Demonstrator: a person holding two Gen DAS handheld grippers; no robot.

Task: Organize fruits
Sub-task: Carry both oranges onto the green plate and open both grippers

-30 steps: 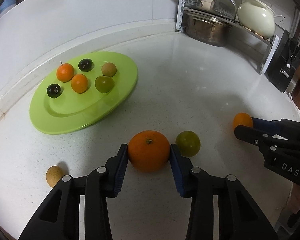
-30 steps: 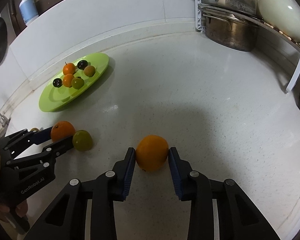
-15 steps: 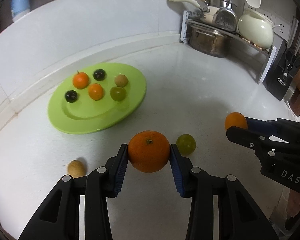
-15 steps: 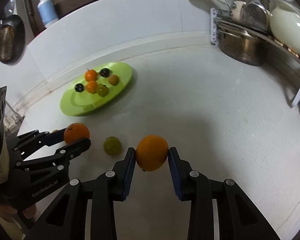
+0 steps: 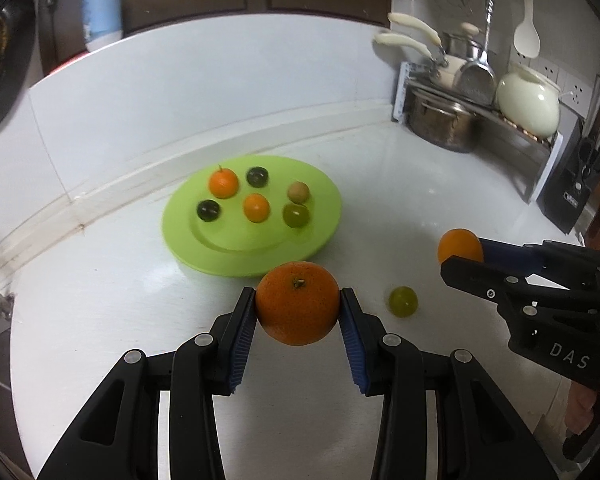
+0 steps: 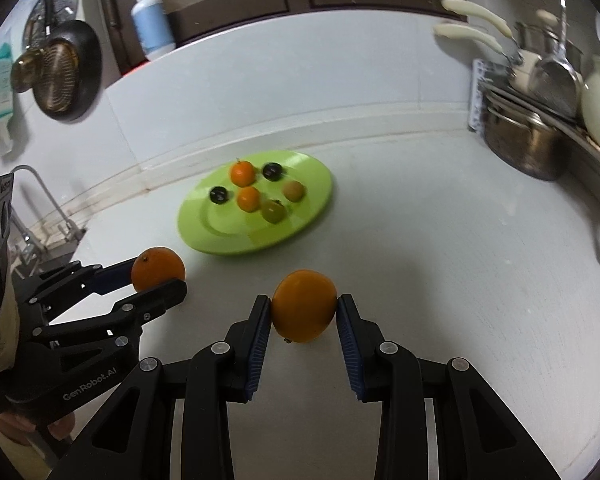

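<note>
My left gripper is shut on a large orange and holds it above the white counter, just in front of the green plate. My right gripper is shut on a second orange, also lifted; it shows in the left wrist view at the right. The plate carries several small fruits: two small oranges, two dark plums, a tan one and a green one. A loose green fruit lies on the counter between the two grippers.
A pot rack with a steel pot, ladles and a cream kettle stands at the back right corner. A soap bottle stands on the ledge behind. A black box is at the far right. A sink tap is at the left.
Both grippers have risen from the counter with their oranges and drawn back, so the plate sits nearer the middle of view. The loose tan fruit at the left has left the view.
</note>
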